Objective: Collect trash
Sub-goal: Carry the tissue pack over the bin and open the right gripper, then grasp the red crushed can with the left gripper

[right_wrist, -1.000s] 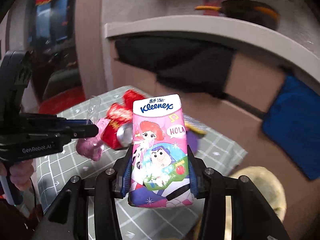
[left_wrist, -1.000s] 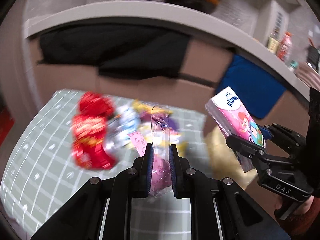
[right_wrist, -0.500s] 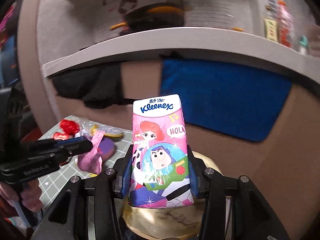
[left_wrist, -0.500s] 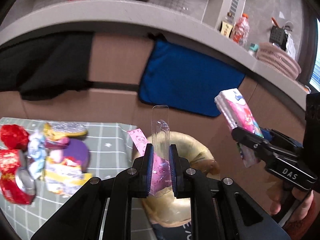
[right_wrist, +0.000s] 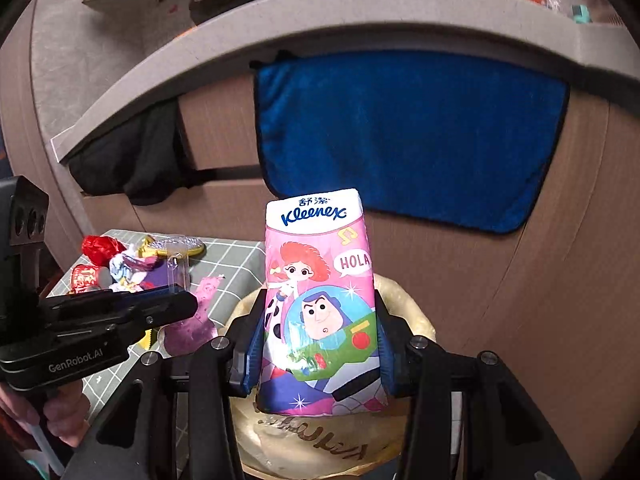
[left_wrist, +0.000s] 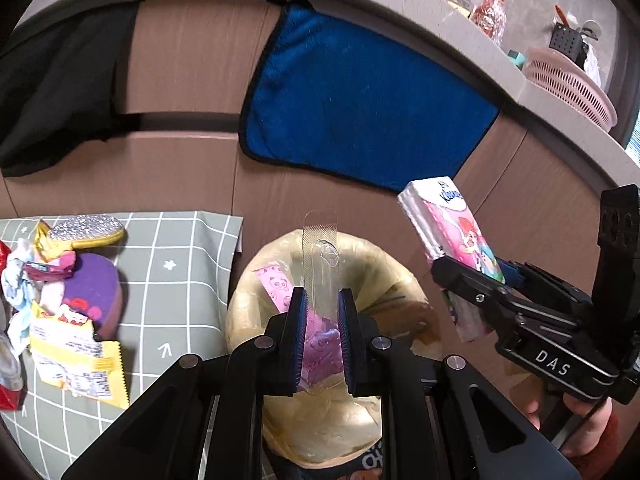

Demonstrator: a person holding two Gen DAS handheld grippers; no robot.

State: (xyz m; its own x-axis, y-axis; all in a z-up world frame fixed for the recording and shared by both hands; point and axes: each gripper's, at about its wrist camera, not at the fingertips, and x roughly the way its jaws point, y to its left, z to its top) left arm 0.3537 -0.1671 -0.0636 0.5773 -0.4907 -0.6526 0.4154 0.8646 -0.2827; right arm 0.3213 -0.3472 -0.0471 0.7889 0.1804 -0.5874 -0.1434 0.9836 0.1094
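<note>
Trash bin (left_wrist: 404, 280) gapes under left gripper (left_wrist: 322, 336) pinching pink wrapper (left_wrist: 320, 332), right gripper (right_wrist: 320, 344) clamping tissue pack (right_wrist: 318, 280).

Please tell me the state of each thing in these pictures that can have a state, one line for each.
Left hand-held gripper: shut on the pink wrapper.
Right hand-held gripper: shut on the tissue pack, upright.
Bin bag: open, below both.
Blue towel: hanging on the cabinet.
Leftover wrappers: lying on the checked cloth.
</note>
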